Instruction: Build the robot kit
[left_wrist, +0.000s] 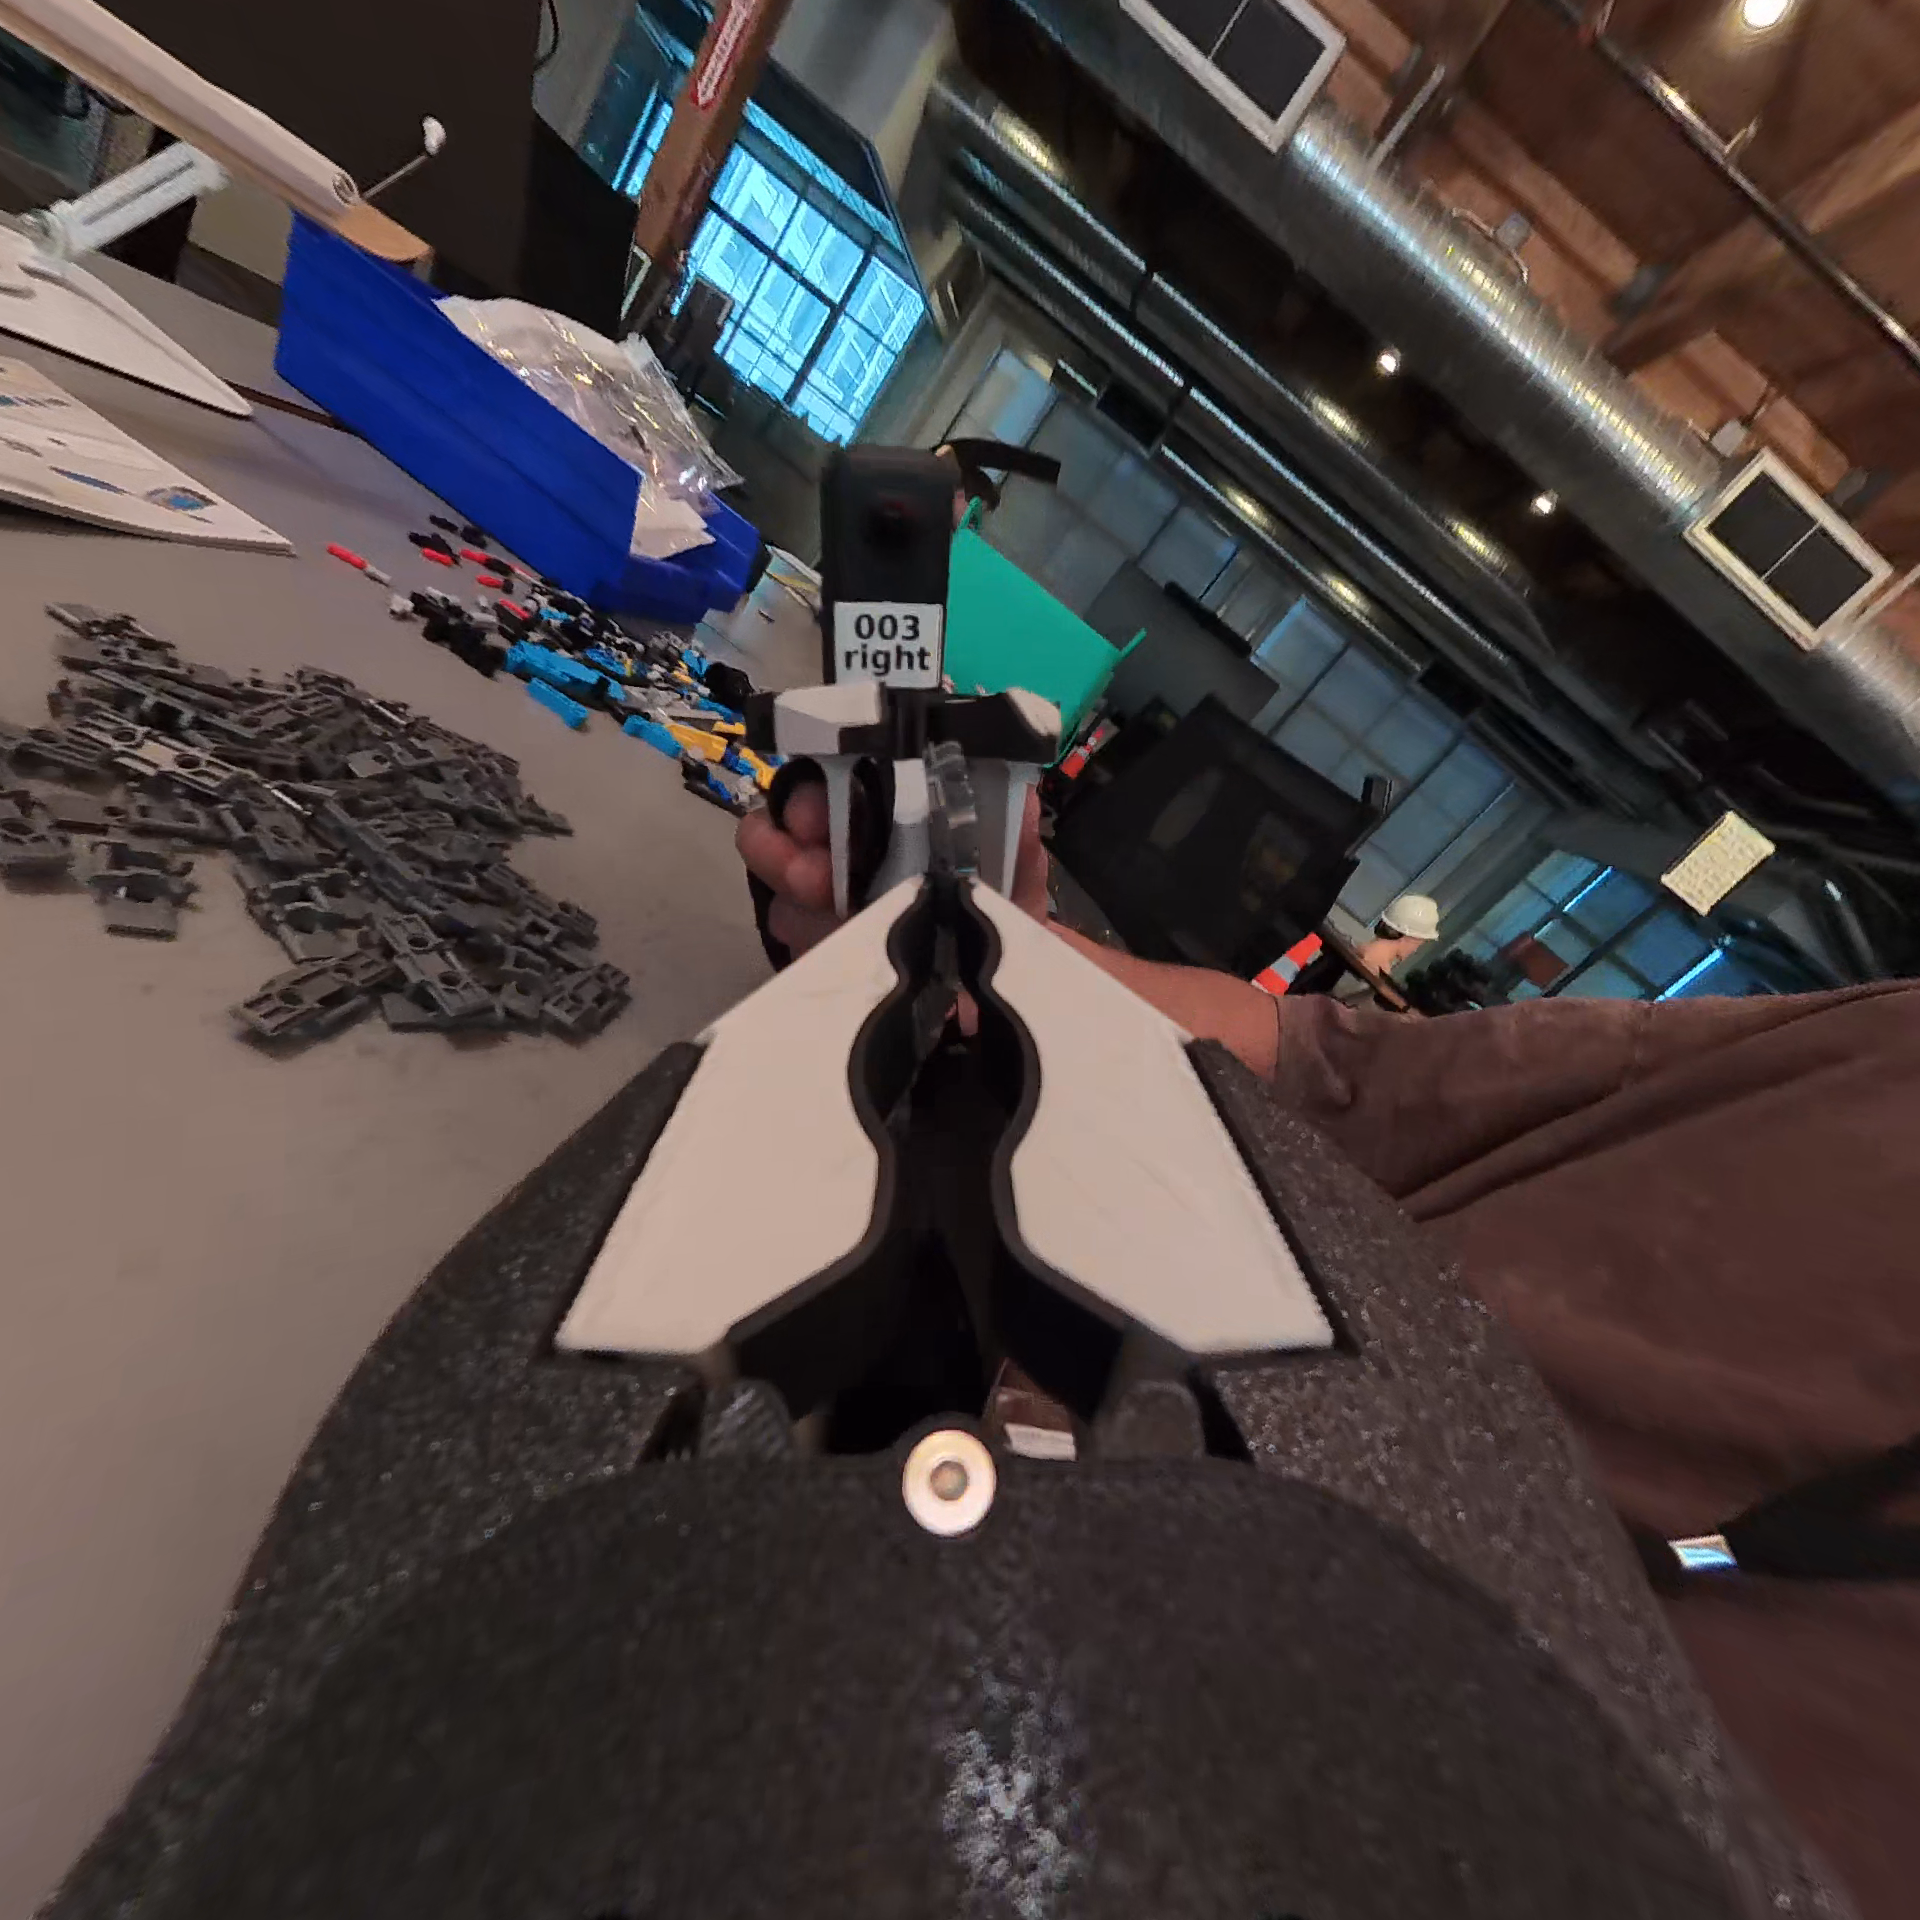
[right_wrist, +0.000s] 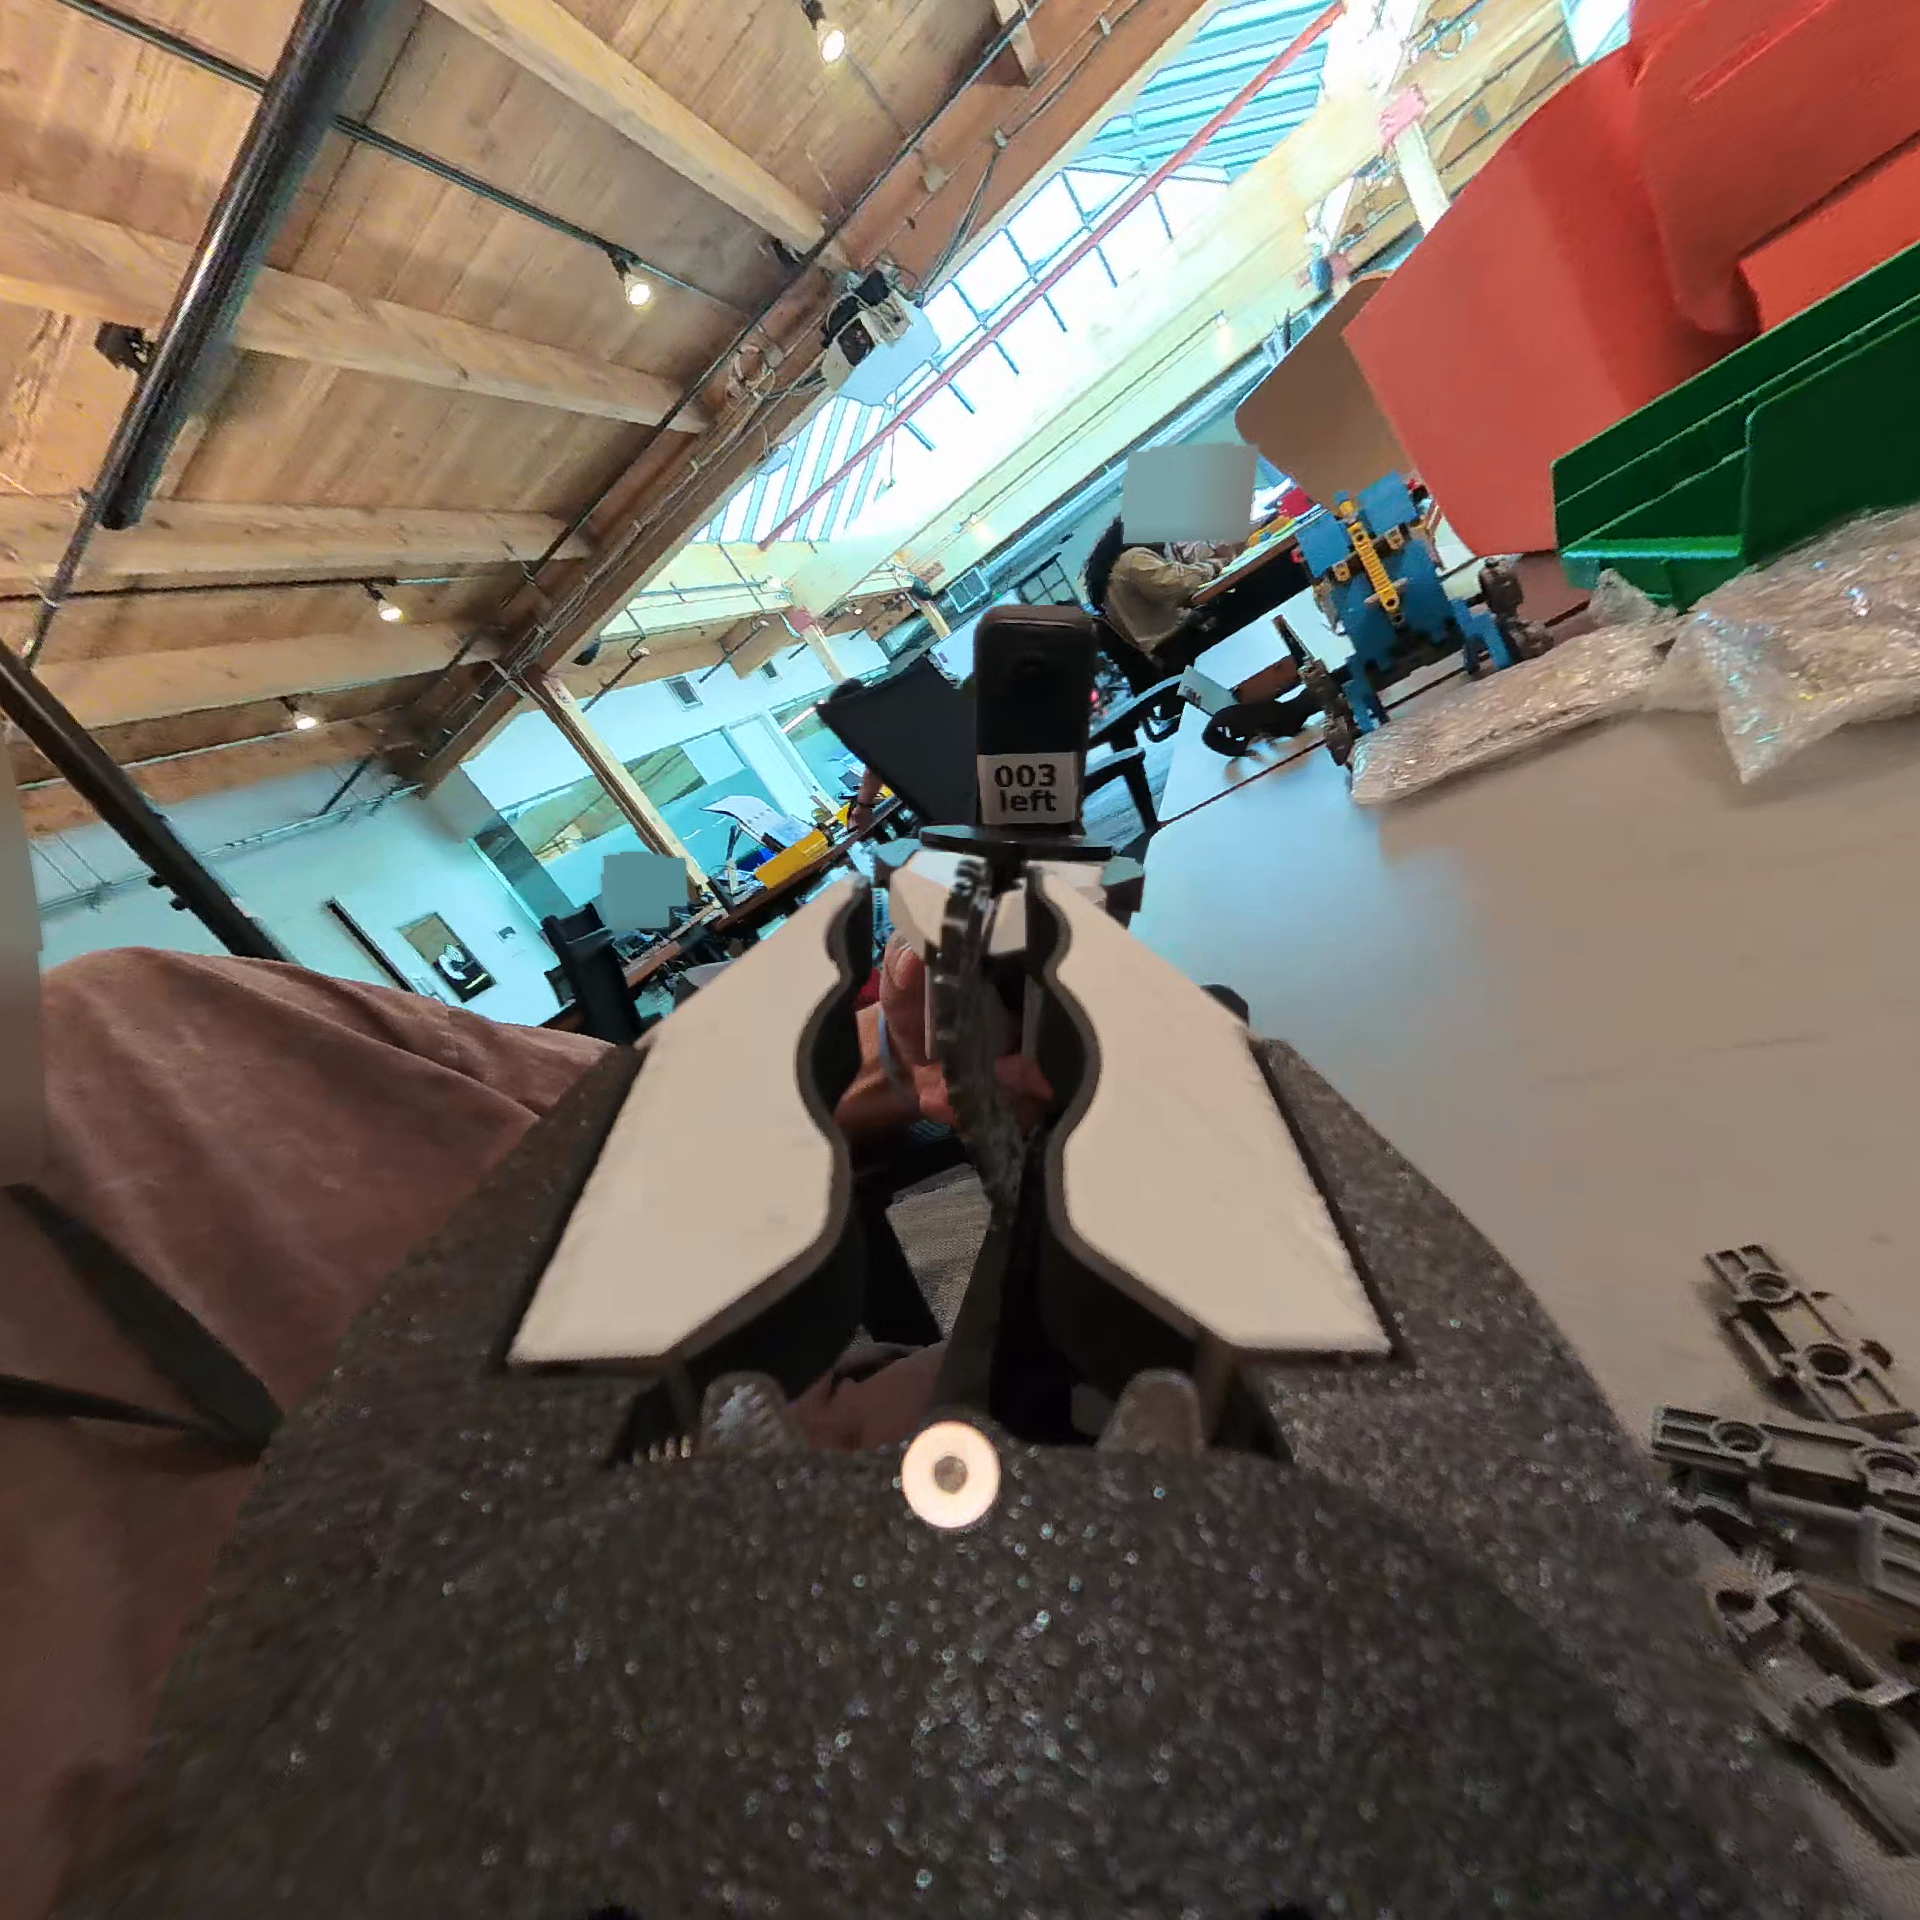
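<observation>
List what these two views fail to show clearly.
- Left wrist view: the dark strip between the left tongs is edge-on, so its shape is unclear.
- Right wrist view: the right tongs hide the strip's end; the picture edge cuts off the grey pieces.
- Small coloured parts are too small to identify.

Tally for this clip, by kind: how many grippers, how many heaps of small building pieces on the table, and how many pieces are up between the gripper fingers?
Grippers: 2, the left gripper and the right gripper
Heaps: 2, the grey heap and the mixed-colour heap
Pieces between the fingers: 1, the dark toothed piece
Total: 5
</observation>
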